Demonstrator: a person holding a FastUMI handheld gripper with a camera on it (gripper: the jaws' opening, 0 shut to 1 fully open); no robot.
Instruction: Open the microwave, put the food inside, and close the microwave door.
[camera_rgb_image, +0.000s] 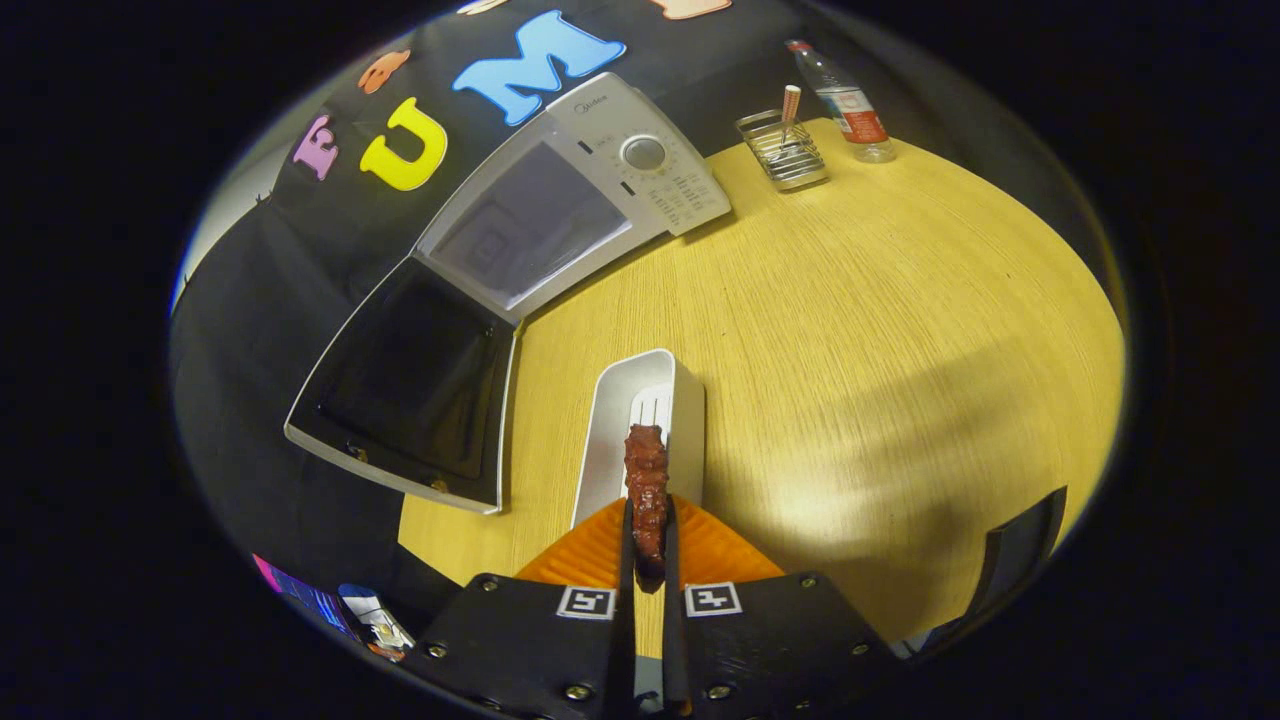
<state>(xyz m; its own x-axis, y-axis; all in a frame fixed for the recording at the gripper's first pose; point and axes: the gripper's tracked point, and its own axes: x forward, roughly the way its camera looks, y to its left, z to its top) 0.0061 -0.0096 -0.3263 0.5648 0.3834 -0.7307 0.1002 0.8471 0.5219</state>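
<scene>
Gripper view: the hand-held gripper (648, 545) is clamped on a dark red-brown meat skewer (646, 490), both fingers pressing its sides so that the food stands up between them with its upper end clear of the tips. Just ahead of the fingers, a long white tray (612, 440) lies on the yellow wooden table (860, 340), its slotted end partly hidden behind the top of the skewer; whether the skewer touches the tray cannot be told. Beyond the tray, a white microwave (590, 190) sits at the far side of the table against the black booth wall, its dial and control panel facing the camera. The microwave door (410, 385) hangs fully open, swung out beyond the table's edge, its dark window showing, and the pale cavity stands exposed with nothing visible inside it. Well apart from the microwave, near the table's far edge, a wire rack (783, 152) holds a striped stick, and a clear plastic bottle (845, 103) stands just beside it.
</scene>
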